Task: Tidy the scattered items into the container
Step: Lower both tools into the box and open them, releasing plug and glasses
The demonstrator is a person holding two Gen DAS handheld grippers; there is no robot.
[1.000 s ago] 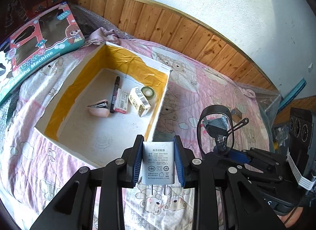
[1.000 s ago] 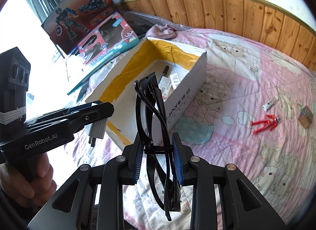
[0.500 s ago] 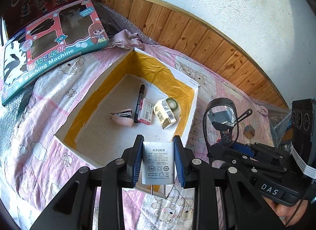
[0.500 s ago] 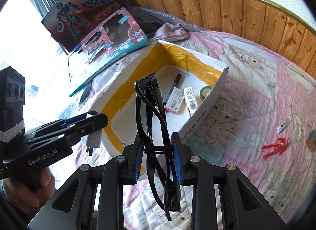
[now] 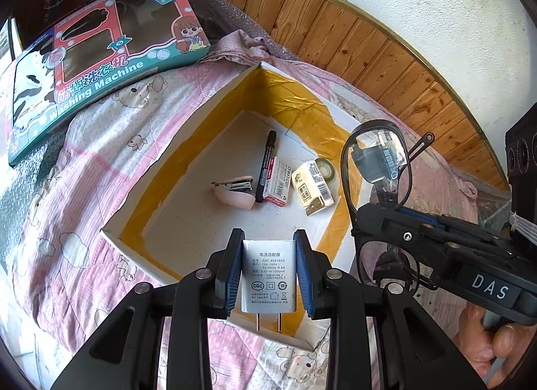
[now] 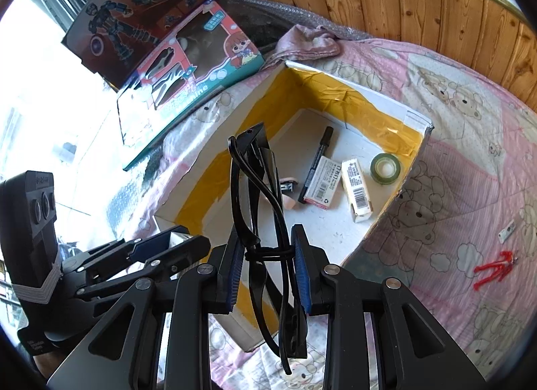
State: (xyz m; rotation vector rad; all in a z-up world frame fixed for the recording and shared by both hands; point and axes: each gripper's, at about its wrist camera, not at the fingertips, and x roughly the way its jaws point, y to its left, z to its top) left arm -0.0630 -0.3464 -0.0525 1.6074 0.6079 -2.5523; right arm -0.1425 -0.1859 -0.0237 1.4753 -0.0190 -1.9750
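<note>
My left gripper (image 5: pixel 268 239) is shut on a white power adapter (image 5: pixel 268 281), prongs pointing toward me, held over the near rim of the open white box (image 5: pixel 174 152) with yellow tape inside. My right gripper (image 6: pixel 266 232) is shut on folded black glasses (image 6: pixel 258 188), also above the box's near edge; those glasses (image 5: pixel 376 168) show at the right in the left wrist view. Inside the box lie a pink stapler (image 5: pixel 233 190), a black marker (image 5: pixel 266 163), a small pink-edged carton (image 5: pixel 278 182), a cream carton (image 5: pixel 313 187) and a tape roll (image 6: pixel 386 168).
The box rests on a pink bear-print quilt (image 6: pixel 470 162). A red item (image 6: pixel 493 271) and a small white piece (image 6: pixel 506 231) lie on the quilt to the right. A toy washing machine box (image 5: pixel 100 58) and a robot toy box (image 6: pixel 134 17) lean at the left. Wood panelling (image 5: pixel 352 51) backs the bed.
Both grippers have moved forward and over the box with their loads; the box now fills more of both views. Grips are unchanged.
</note>
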